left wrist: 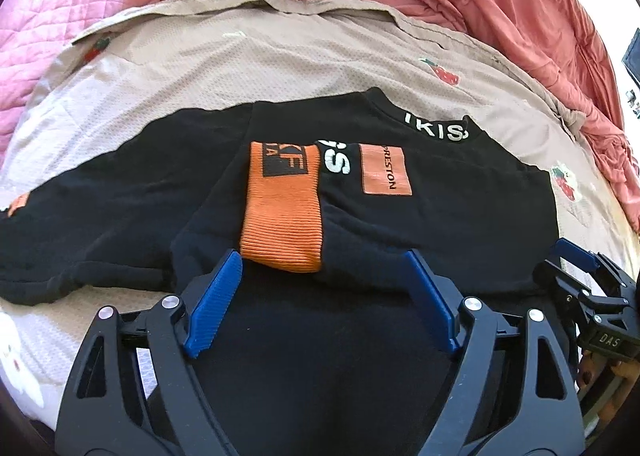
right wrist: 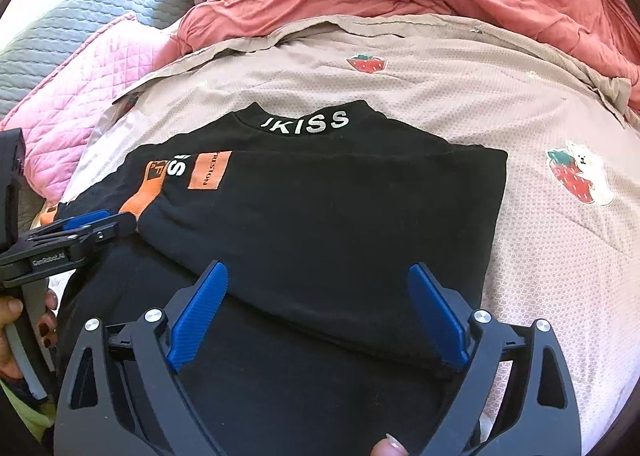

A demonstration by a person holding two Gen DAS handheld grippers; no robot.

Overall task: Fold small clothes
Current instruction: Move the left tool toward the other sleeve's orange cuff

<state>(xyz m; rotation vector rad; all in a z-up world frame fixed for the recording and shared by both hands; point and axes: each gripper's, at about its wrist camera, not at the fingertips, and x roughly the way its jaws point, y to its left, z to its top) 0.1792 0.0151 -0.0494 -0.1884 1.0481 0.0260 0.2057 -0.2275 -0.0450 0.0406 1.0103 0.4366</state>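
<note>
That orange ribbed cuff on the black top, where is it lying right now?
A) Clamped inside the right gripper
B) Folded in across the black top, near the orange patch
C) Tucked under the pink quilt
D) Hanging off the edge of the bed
B: the orange cuff lies on top of the black top, just beside the orange patch; the left gripper sits open in front of it.

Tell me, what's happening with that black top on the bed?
A person is folding a small black sweatshirt on a strawberry-print blanket, holding a two-finger gripper in each hand. One sleeve with an orange cuff is already folded across the body. The left gripper is open just in front of that cuff, and the right gripper is open over the shirt's lower part. Neither is gripping fabric.
</note>
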